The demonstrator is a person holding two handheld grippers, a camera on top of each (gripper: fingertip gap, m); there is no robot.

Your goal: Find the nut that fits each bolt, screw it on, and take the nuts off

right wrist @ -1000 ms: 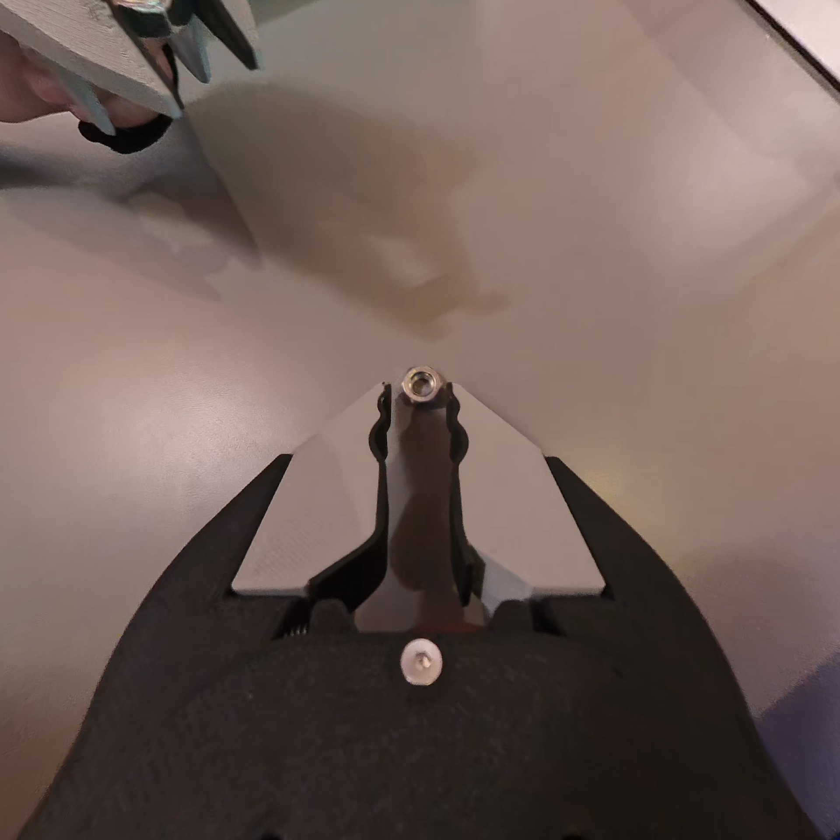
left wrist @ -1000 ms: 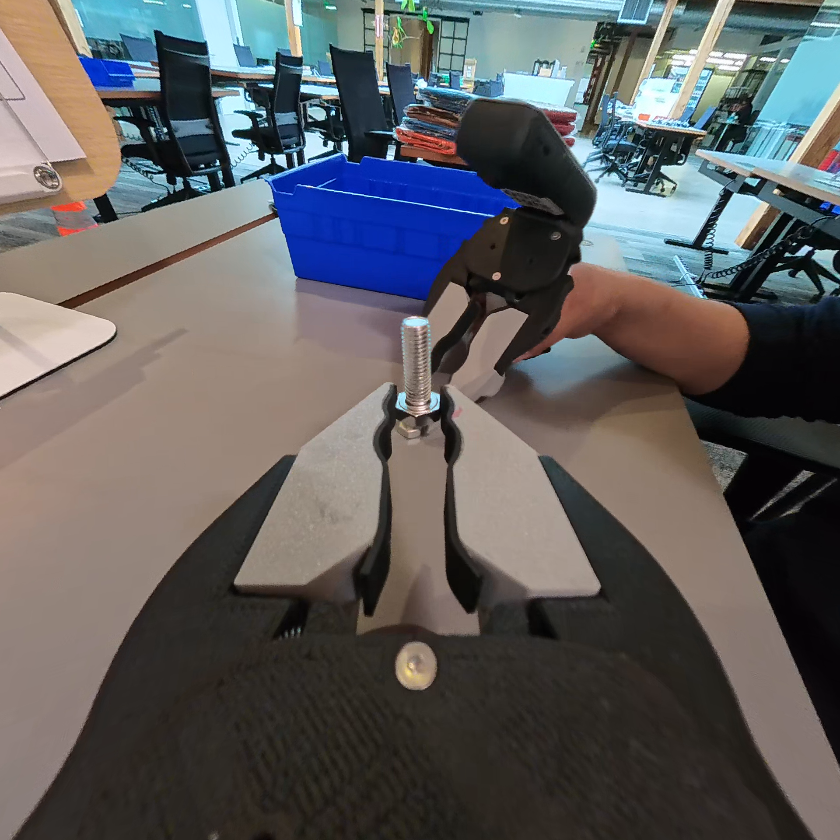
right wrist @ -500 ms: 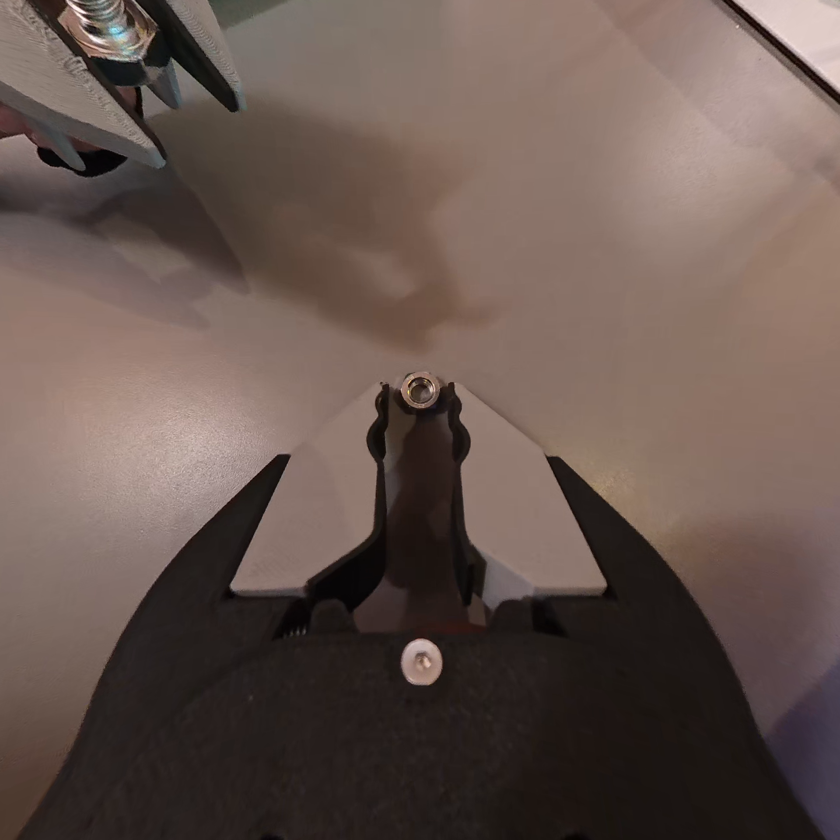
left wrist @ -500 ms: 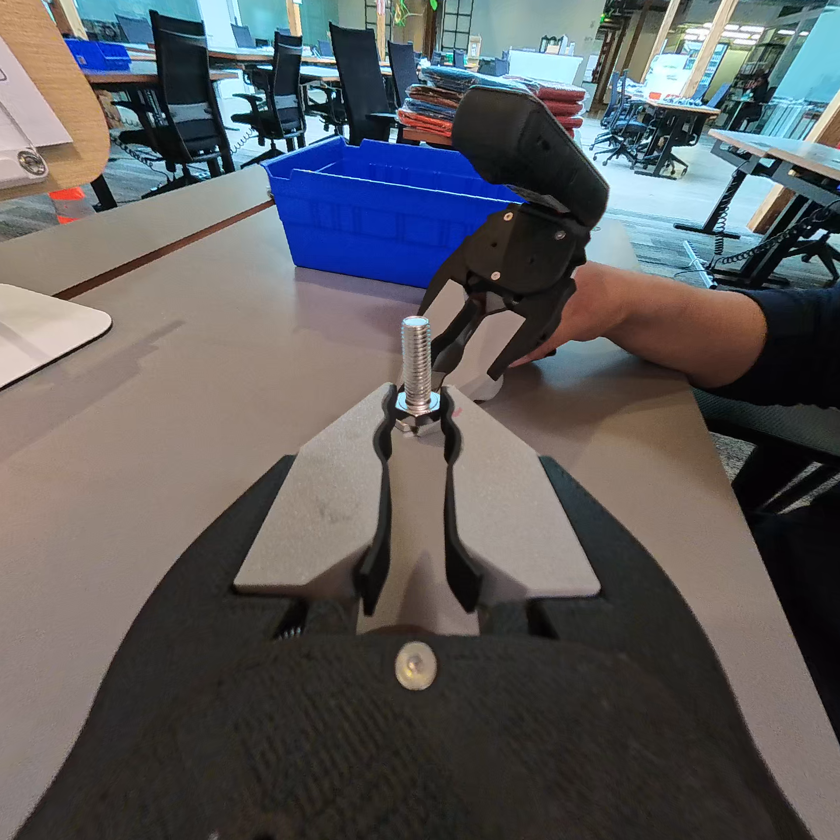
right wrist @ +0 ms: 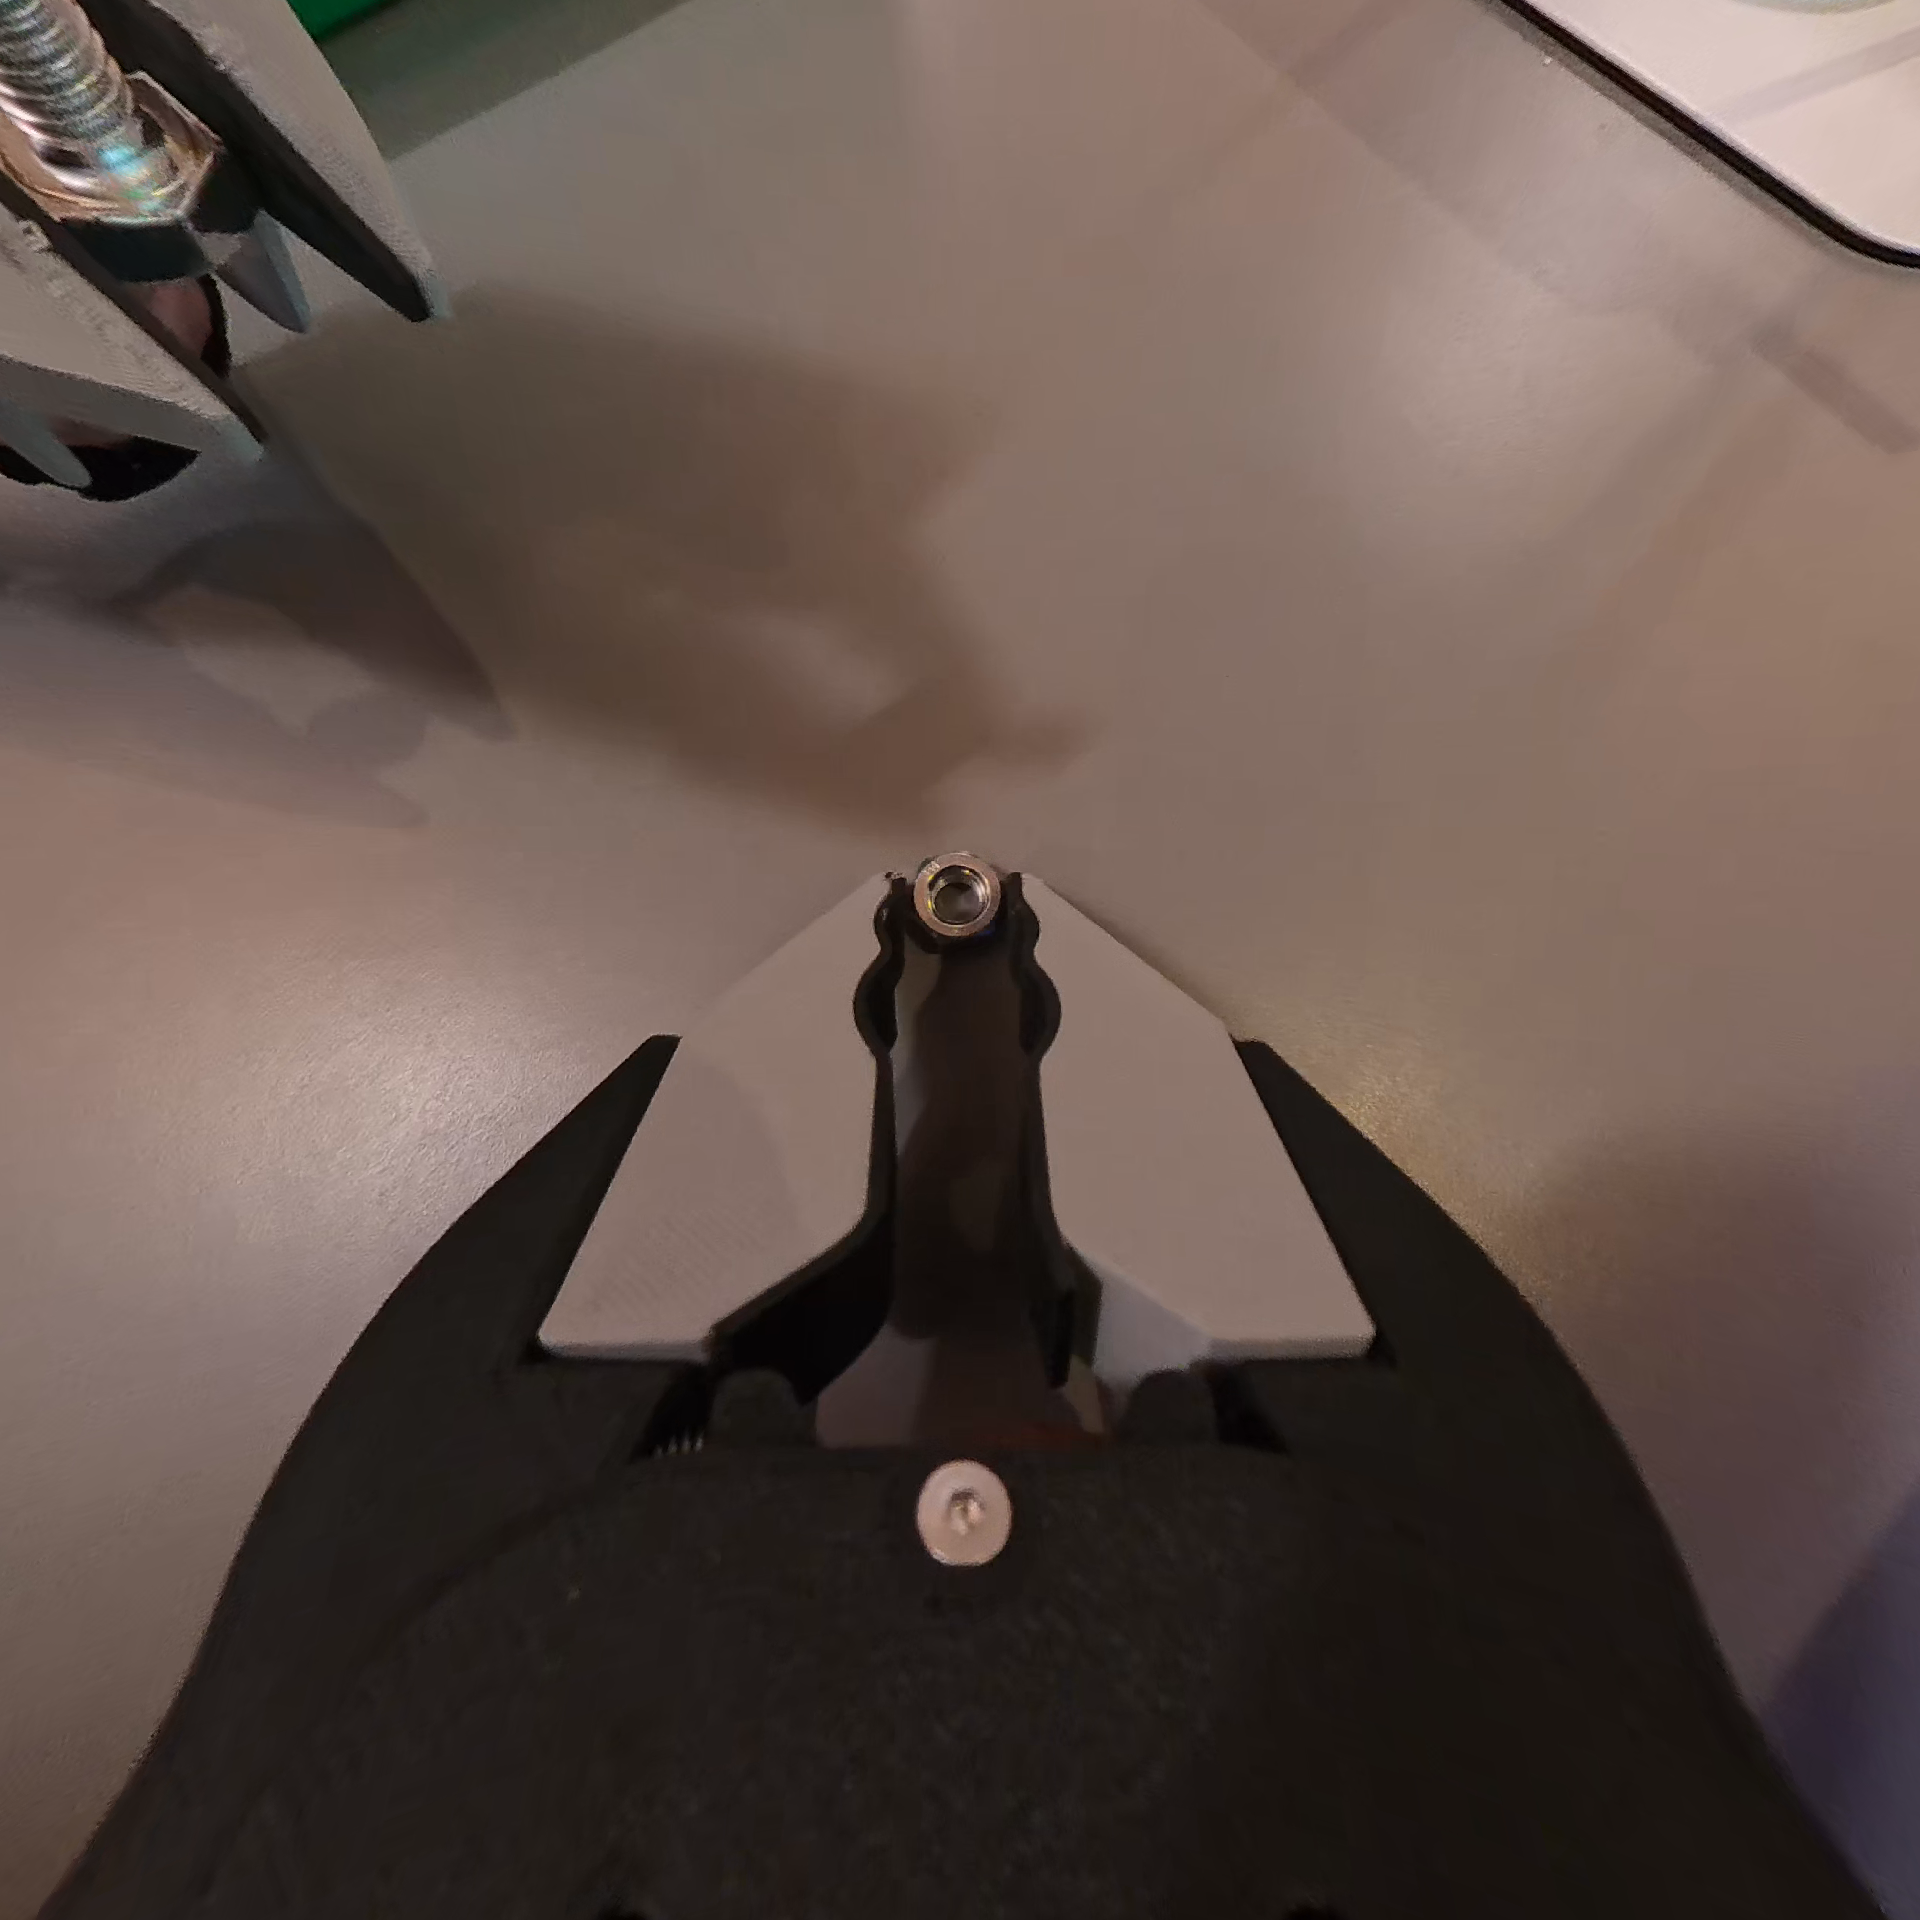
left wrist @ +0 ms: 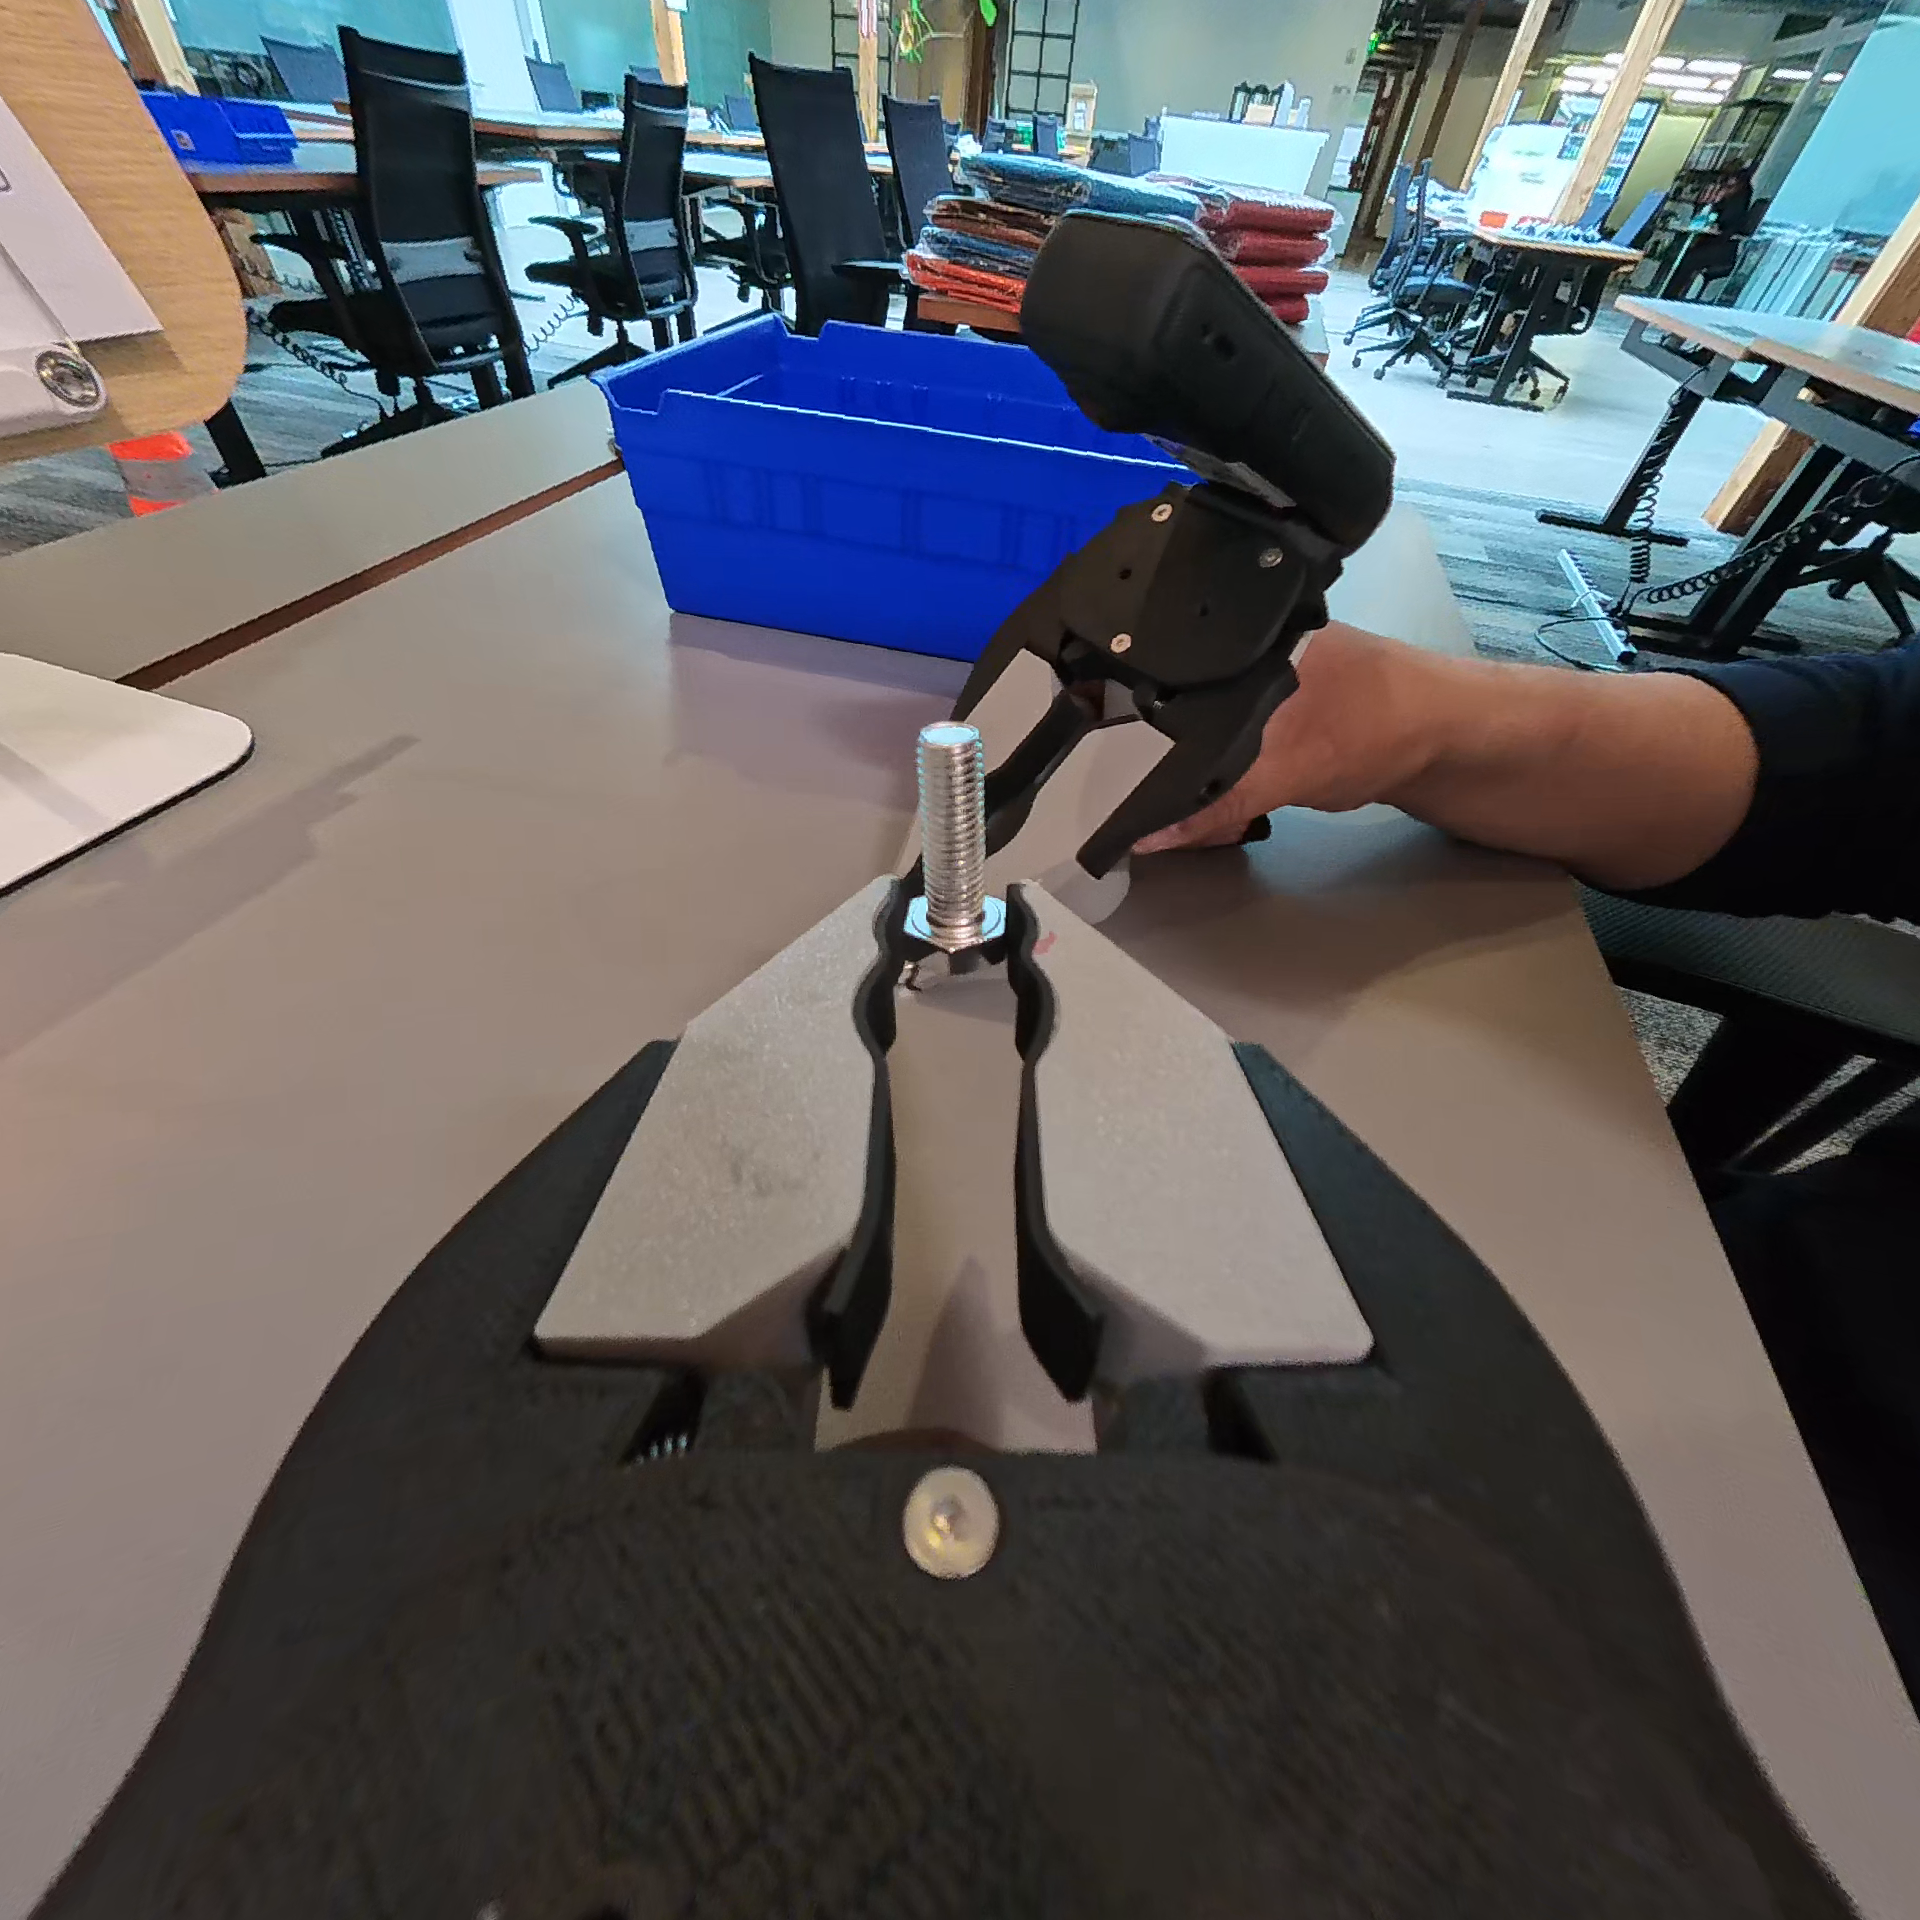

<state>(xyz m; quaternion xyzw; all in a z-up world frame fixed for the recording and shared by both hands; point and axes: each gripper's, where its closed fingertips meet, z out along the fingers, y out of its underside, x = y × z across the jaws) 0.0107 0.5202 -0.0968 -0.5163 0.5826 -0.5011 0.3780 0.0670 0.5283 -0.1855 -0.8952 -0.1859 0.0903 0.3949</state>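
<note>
My left gripper (left wrist: 953, 940) is shut on the hex head of a silver bolt (left wrist: 951, 823), which stands upright with its thread pointing up. My right gripper (right wrist: 954, 902) is shut on a small silver nut (right wrist: 954, 900), held just above the grey table (right wrist: 1351, 623) with its hole facing the camera. In the left wrist view the right gripper (left wrist: 1049, 868) points down at the table just behind and right of the bolt. In the right wrist view the bolt (right wrist: 73, 114) and the left gripper (right wrist: 156, 208) show at the top left.
A blue plastic bin (left wrist: 873, 499) stands on the table behind the bolt. A white pad (left wrist: 94, 758) lies at the left; it also shows in the right wrist view (right wrist: 1766, 114). A person's hand and dark sleeve (left wrist: 1558, 758) hold the right gripper. The table's right edge is close. My right fingertips sit around 11 centimetres from my left ones.
The right gripper with the nut has lifted a little and moved toward the left gripper; the bolt now looms larger at the top left of the right wrist view. The left gripper keeps its hold.
</note>
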